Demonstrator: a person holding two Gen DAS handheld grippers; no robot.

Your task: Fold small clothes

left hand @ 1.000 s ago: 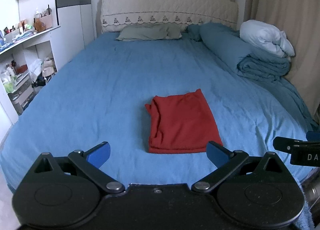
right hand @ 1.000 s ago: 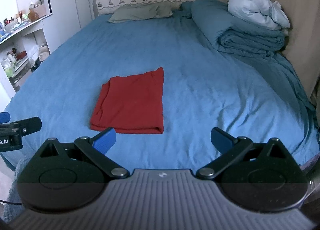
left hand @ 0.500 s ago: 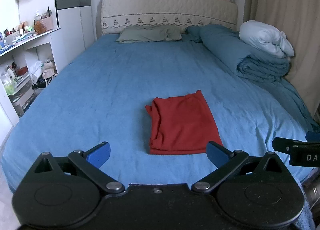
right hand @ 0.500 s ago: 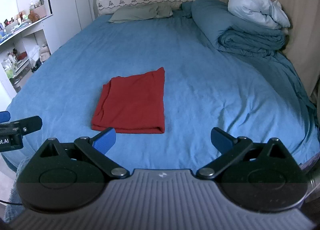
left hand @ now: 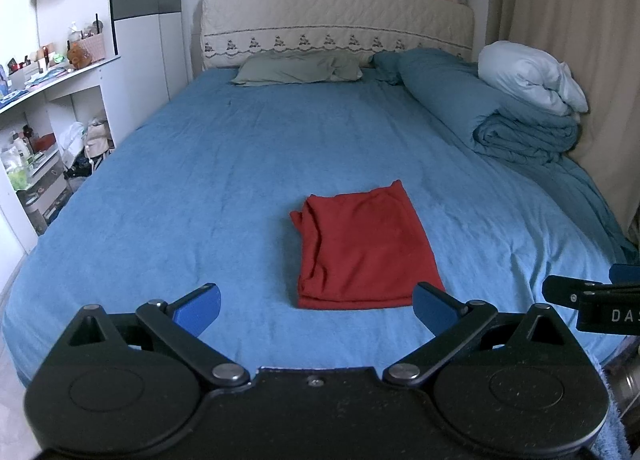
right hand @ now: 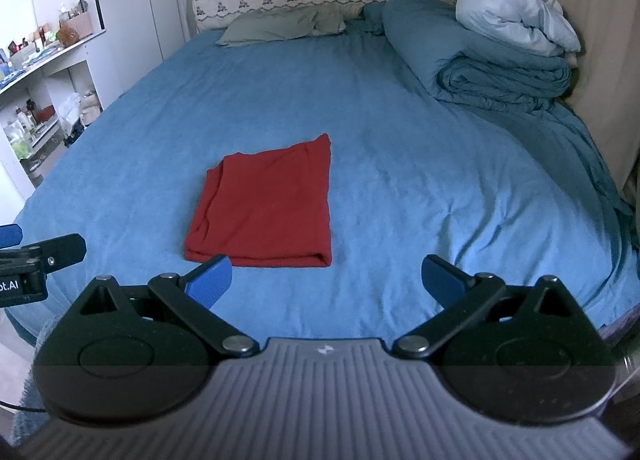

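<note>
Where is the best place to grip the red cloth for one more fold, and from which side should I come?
Probably the two near corners of the red cloth. It lies flat on the bed, folded, with its thick near edge toward both open grippers. Come low from the near side, left gripper at the left corner, right gripper at the right.

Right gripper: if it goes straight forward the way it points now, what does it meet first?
Probably the blue bed sheet. The open right gripper aims just right of the red folded cloth, though depth is unclear.
</note>
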